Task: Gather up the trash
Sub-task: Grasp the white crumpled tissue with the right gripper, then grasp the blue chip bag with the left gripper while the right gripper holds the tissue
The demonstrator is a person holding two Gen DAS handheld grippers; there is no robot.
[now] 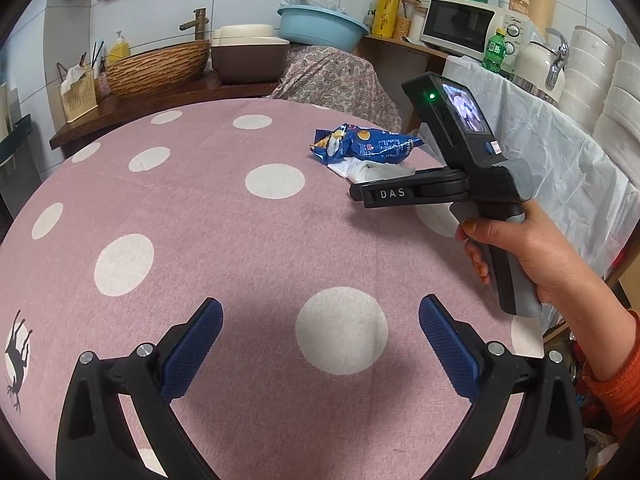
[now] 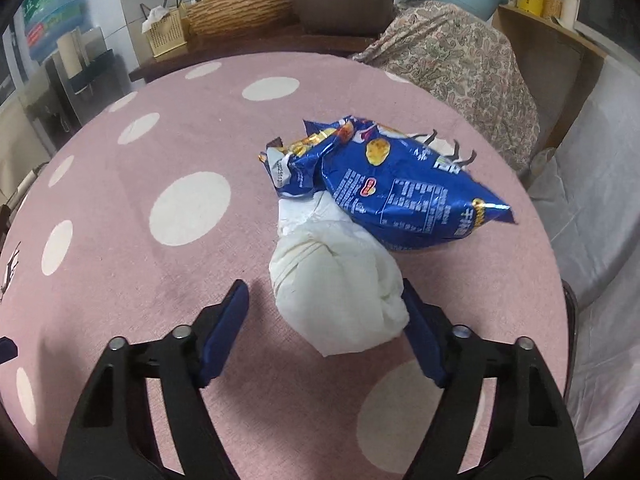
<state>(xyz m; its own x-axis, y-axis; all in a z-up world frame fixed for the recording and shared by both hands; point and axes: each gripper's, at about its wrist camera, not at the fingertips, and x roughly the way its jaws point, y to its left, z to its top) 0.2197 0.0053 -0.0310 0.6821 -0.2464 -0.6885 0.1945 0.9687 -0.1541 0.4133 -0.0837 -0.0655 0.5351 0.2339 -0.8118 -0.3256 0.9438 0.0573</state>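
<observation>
A crumpled blue snack bag lies on the pink dotted tablecloth, partly on top of a white paper wad. My right gripper is open around the near end of the wad. The right pad is against the wad or very close to it, and the left pad stands clear. In the left wrist view the bag and wad lie far right, with the right gripper reaching in over them, held by a hand. My left gripper hangs open over bare cloth.
The round table's far edge meets a wooden counter with a woven basket and a brown tub. A paisley-covered object stands behind the bag. At the right are a white-draped surface, a microwave and a green bottle.
</observation>
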